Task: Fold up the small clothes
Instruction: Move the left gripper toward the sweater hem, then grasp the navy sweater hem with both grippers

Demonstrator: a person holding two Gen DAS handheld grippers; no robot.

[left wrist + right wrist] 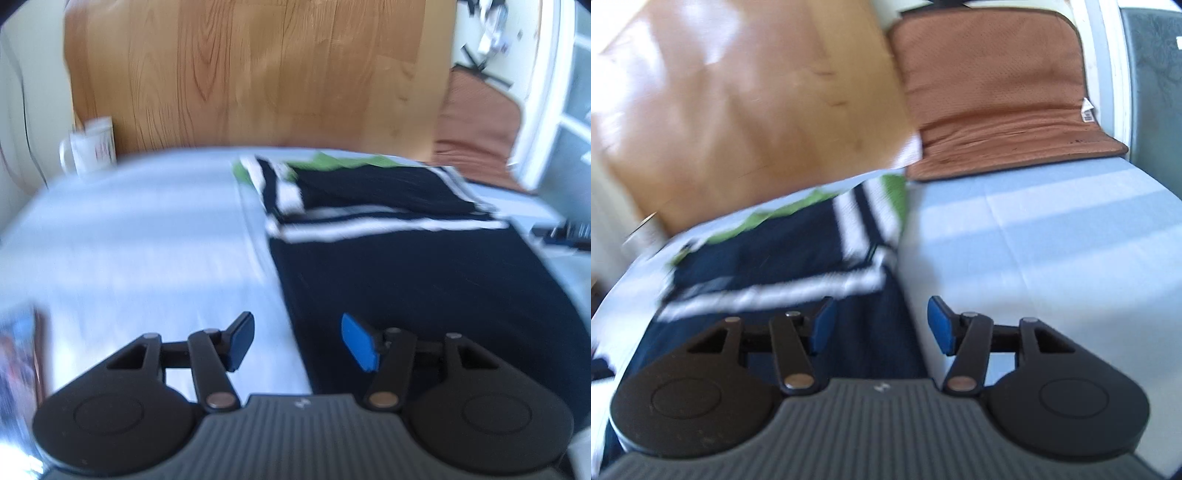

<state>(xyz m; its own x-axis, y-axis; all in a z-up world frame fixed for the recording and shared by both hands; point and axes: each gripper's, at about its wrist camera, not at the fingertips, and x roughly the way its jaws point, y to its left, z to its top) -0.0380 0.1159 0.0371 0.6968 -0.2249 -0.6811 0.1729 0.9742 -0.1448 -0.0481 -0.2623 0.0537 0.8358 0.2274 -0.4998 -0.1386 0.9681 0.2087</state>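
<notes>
A dark navy garment (pixel 424 280) with white stripes lies flat on the light blue sheet (pixel 147 240), with a green garment (pixel 332 162) under its far end. My left gripper (pixel 299 341) is open and empty, hovering over the garment's left edge. In the right wrist view the same navy garment (pixel 768 258) lies to the left on the sheet (pixel 1034 258). My right gripper (pixel 879 328) is open and empty over the garment's right edge. Both views are blurred.
A wooden headboard (pixel 258 74) stands behind the bed. A white mug (pixel 92 146) sits at the far left. A brown cushion (pixel 997 92) rests at the far right of the sheet. A dark object (pixel 569 234) lies at the right edge.
</notes>
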